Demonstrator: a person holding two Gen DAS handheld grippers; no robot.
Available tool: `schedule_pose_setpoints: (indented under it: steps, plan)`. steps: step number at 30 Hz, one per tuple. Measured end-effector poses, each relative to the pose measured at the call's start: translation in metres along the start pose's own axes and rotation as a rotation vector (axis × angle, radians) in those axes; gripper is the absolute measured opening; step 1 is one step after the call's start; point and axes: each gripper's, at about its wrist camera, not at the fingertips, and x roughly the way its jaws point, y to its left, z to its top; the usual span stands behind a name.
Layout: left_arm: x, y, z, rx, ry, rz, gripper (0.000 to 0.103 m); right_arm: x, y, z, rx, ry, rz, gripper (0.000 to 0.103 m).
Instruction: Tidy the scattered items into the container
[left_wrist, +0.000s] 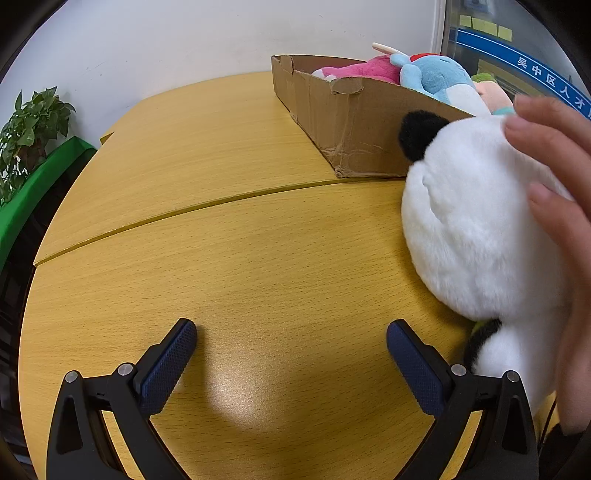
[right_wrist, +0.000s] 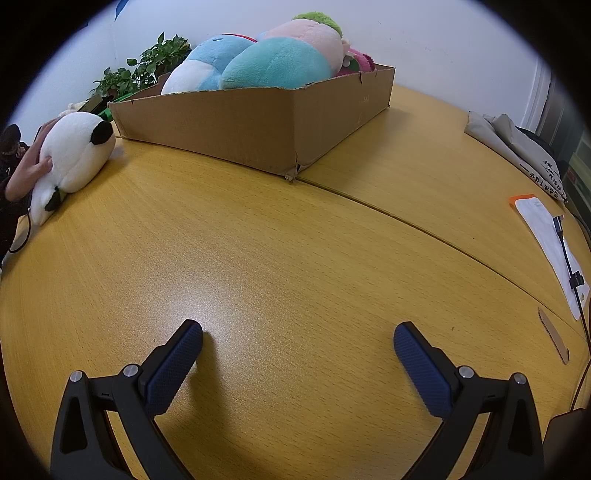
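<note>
Legible text, left wrist view: white Chinese characters "吴中区人才" on a blue band (left_wrist: 532, 66) across the glass partition, far ahead and to the right of the tool. Right wrist view: black characters on a pale cloth bag (right_wrist: 524, 151), far right of the tool, too small to read.

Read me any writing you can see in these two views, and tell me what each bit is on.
"吴中区人才": white characters on the blue band across the glass, cut off at the frame edge.
Black print on the grey cloth bag: too small and skewed to read.
Yellow sticky notes: too small to read.
Cardboard box: no print visible.
</note>
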Motion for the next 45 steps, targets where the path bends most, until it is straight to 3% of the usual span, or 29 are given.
schedule_pose_setpoints:
  steps: [45]
  plan:
    - [-0.0027, -0.0015, -0.0018, -0.005, -0.001, 0.003, 0.103, -0.0018, 0.0012, -0.0008, 0.002, 0.002, -0.002, 0.103]
